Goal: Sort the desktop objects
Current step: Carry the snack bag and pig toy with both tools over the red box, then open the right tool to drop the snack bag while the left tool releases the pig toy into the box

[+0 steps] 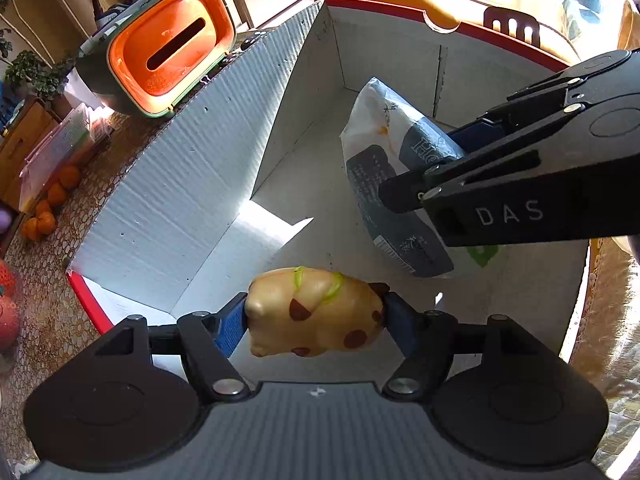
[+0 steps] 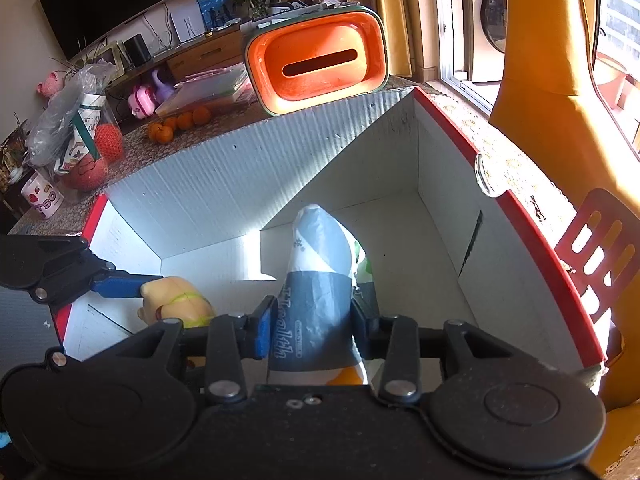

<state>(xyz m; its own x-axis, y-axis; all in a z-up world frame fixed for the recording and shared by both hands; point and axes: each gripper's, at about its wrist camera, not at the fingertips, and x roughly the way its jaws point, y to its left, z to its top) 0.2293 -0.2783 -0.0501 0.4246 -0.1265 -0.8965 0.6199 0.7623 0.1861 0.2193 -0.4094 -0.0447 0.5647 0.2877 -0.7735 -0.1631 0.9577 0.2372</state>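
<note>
My left gripper (image 1: pixel 314 316) is shut on a tan squishy toy (image 1: pixel 316 310) with brown spots and a green band, held over the open white cardboard box (image 1: pixel 180 184) with red rims. The toy also shows in the right wrist view (image 2: pixel 176 300), with the left gripper (image 2: pixel 140 286) beside it. My right gripper (image 2: pixel 312 328) is shut on a white and grey snack packet (image 2: pixel 316 280), held inside the box. In the left wrist view the packet (image 1: pixel 384 160) hangs from the right gripper (image 1: pixel 432 160) at the right.
An orange and green tissue box (image 2: pixel 320 64) stands behind the box on the patterned table (image 2: pixel 516 172). Oranges (image 2: pixel 180 124), a plastic bag (image 2: pixel 68 120), a mug (image 2: pixel 40 196) and a red ball (image 2: pixel 110 142) lie to the left. A yellow chair (image 2: pixel 540 40) stands at the right.
</note>
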